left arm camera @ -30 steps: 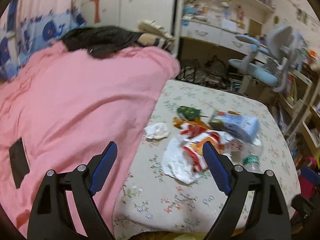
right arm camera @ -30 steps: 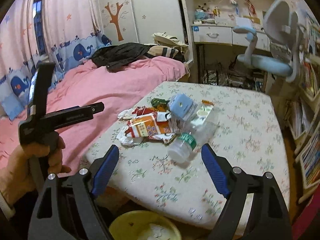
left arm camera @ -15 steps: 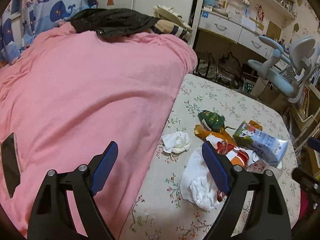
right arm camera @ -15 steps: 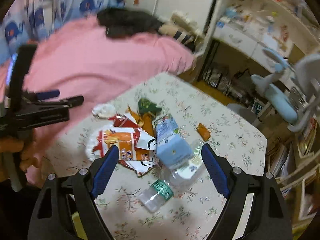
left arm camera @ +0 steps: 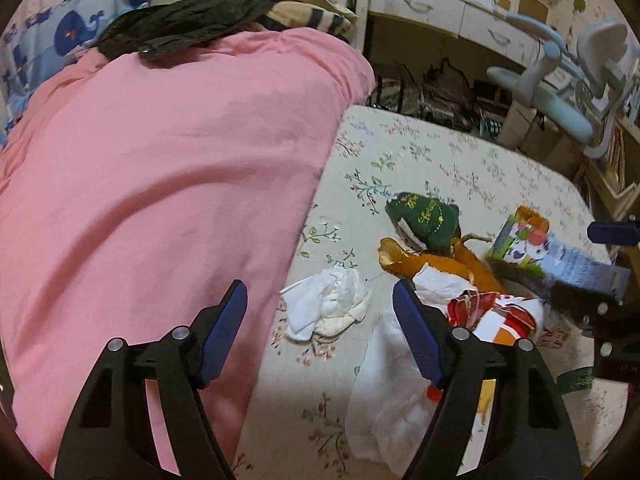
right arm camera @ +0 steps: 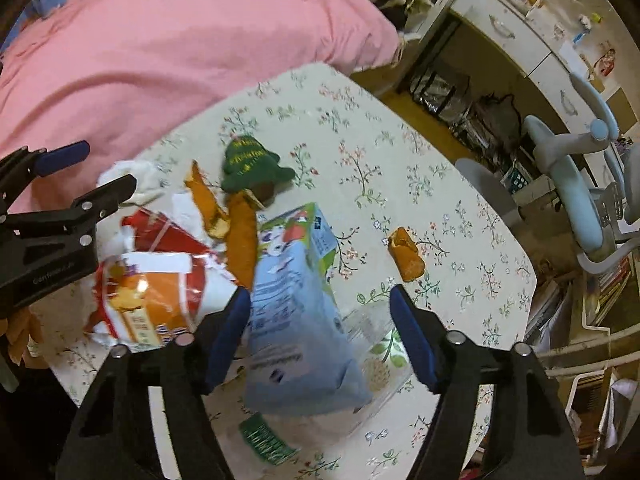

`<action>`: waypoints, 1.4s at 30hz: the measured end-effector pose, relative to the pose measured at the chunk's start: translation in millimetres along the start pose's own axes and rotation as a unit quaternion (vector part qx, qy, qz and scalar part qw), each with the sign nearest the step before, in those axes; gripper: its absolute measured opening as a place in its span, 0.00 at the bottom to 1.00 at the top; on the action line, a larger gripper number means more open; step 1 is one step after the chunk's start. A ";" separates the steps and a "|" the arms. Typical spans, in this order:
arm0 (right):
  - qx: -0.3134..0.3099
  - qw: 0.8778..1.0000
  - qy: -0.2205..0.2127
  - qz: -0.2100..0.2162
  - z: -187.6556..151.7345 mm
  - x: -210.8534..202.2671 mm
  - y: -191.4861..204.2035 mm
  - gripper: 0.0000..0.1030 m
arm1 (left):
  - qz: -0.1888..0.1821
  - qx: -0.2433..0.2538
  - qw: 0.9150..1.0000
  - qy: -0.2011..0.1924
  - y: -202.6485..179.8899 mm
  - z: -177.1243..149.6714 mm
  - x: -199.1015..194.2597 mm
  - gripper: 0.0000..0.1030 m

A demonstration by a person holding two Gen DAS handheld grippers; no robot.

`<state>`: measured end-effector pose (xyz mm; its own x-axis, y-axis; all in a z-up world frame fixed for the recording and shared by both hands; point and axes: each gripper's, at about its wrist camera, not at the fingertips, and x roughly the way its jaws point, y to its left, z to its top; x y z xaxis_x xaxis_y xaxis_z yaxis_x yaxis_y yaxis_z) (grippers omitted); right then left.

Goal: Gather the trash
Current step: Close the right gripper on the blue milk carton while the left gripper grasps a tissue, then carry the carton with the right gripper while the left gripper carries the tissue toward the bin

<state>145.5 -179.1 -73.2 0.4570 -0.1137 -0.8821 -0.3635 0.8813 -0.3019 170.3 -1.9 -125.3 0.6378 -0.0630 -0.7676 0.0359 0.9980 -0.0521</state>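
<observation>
Trash lies on a floral-cloth table. My left gripper hangs over a crumpled white tissue, which lies between its fingers. The jaws are closing and the pads stand clear of the tissue. My right gripper straddles a light blue carton. Its jaws are closing too, with the right pad still apart from the carton. Beside these lie a red-orange snack bag, a green wrapper, orange wrappers and a clear bottle with a green cap.
A bed with a pink blanket presses against the table's left side. A white plastic bag lies under the snack bag. One small orange wrapper sits alone to the right. A pale blue chair and cluttered desk stand beyond.
Both grippers have come in lower over the trash. The left now frames the tissue, the right has swung and rolled over the carton. Both pairs of jaws have narrowed.
</observation>
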 end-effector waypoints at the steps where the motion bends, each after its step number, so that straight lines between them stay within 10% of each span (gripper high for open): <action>1: -0.001 1.000 0.005 0.000 1.4 2.3 -0.8 0.60 | 0.000 0.004 1.000 0.003 -1.7 0.5 3.5 0.69; 5: -0.017 0.999 0.028 0.003 2.8 15.9 0.9 0.39 | -0.003 0.009 1.000 0.019 -3.7 2.1 16.7 0.63; 13: 0.072 0.995 -0.045 0.055 -7.7 -9.5 -21.3 0.36 | -0.062 -0.017 0.997 0.042 8.0 3.2 24.7 0.16; 25: 0.256 0.928 -0.185 0.197 -68.0 -75.7 -57.9 0.36 | -0.145 -0.076 0.986 -0.023 31.9 4.5 -35.2 0.14; 42: 0.229 0.951 -0.126 0.166 -145.3 -37.3 -28.0 0.33 | -0.161 -0.044 0.983 -0.071 15.3 -8.5 -89.5 0.14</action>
<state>20.7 -266.2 -84.3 0.5794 0.2683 -0.7697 -0.1563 0.9633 0.2182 107.3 19.0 -62.8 0.7056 -0.3684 -0.6054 0.1907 0.9215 -0.3385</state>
